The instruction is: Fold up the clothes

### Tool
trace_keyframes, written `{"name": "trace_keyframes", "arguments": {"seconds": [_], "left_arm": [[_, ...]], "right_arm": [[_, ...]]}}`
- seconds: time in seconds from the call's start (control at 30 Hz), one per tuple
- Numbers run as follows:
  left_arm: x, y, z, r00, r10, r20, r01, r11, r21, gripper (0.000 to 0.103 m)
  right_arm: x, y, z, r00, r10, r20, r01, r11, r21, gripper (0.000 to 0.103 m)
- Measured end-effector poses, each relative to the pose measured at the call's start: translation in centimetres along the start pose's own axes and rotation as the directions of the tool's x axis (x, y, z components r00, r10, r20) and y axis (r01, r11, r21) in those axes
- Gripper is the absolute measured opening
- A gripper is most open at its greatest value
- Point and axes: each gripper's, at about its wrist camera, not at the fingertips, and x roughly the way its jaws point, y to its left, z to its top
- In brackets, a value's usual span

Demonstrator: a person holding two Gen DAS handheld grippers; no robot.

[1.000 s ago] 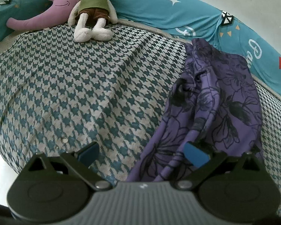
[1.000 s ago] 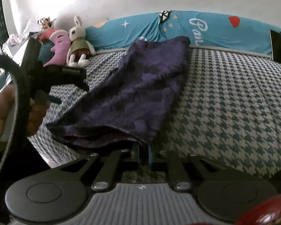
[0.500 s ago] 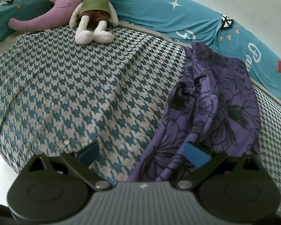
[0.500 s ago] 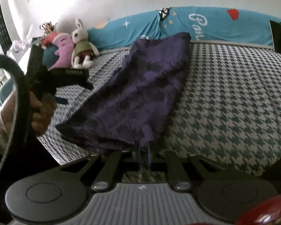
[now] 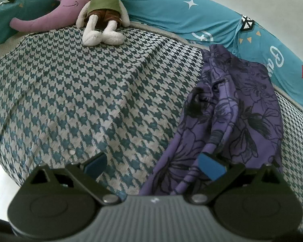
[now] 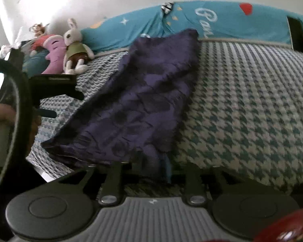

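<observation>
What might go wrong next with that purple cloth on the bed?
Only the right hand-held gripper pinches the purple floral garment, at its near edge; the left hand-held gripper is open and holds nothing. Pulling from one corner may bunch the already rumpled fabric, or the thin pinch could slip. The near end overhangs the houndstooth bed, so it might slide off.

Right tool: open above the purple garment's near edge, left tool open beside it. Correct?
Not quite. The right tool is shut on the purple garment, pinching its near edge, as the right wrist view shows. The left tool is indeed open beside it, holding nothing.
</observation>
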Motion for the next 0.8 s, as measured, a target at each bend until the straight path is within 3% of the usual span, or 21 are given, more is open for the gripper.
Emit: {"name": "trace_keyframes", "arguments": {"seconds": [0.1,0.13,0.23,0.6,0.8], "left_arm": [[0.1,-0.2,0.0,1.000,0.002,-0.002,-0.002,1.000,0.006,0.101],[0.1,-0.2,0.0,1.000,0.003,-0.002,-0.003,1.000,0.008,0.101],[0.2,-0.3,0.0,1.000,0.007,-0.002,-0.007,1.000,0.007,0.101],[-0.5,-0.7,0.0,0.998,-0.035,0.043,0.034,0.999,0.015,0.101],[-0.6,-1.7,0.5,0.995,-0.085,0.059,0.083,0.996,0.023,0.101]], "right_arm": [[0.4,-0.6,-0.3,0.999,0.030,-0.025,-0.029,0.999,0.034,0.025],[0.6,-0.6,-0.5,0.999,0.037,-0.037,-0.036,0.999,0.038,0.018],[1.1,-0.3,-0.9,0.997,0.028,-0.072,-0.027,0.999,0.018,0.013],[0.7,1.2,-1.2,0.986,-0.026,-0.163,0.008,0.993,-0.115,0.017],[-0.7,0.9,0.4,0.988,-0.013,-0.153,0.000,0.996,-0.088,0.017]]}}
